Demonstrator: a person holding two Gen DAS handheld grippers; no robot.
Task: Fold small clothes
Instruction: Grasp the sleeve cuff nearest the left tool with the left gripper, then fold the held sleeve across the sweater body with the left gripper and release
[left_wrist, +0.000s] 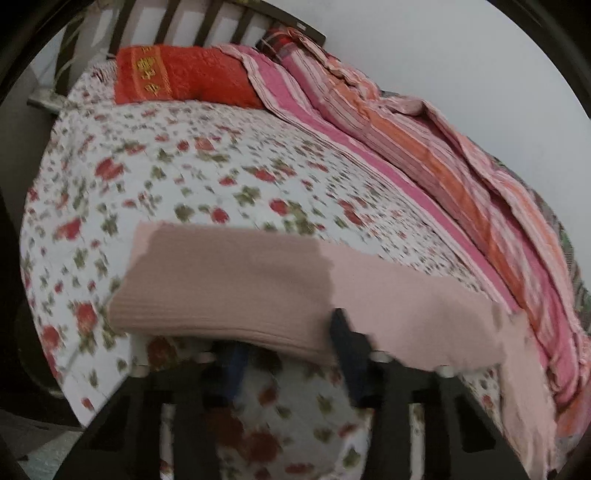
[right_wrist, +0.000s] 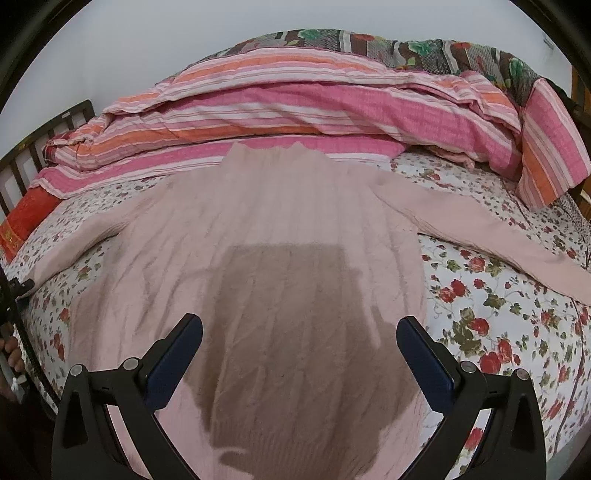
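Observation:
A pale pink knit sweater (right_wrist: 288, 229) lies spread on the floral bedspread (right_wrist: 491, 325), one sleeve (right_wrist: 480, 229) stretched out to the right. My right gripper (right_wrist: 299, 332) hovers open and empty over the sweater's lower part, casting a shadow on it. In the left wrist view, my left gripper (left_wrist: 291, 332) is at a sleeve end of the sweater (left_wrist: 236, 284), lifted above the bed. The cloth drapes over the fingers (left_wrist: 347, 343) and hides the tips, and the view is blurred.
A rolled pink and orange striped quilt (right_wrist: 295, 110) lies along the far side of the bed against the white wall. A red pillow (left_wrist: 184, 74) sits by the dark slatted headboard (left_wrist: 207, 22). A hand shows at the left edge (right_wrist: 11, 354).

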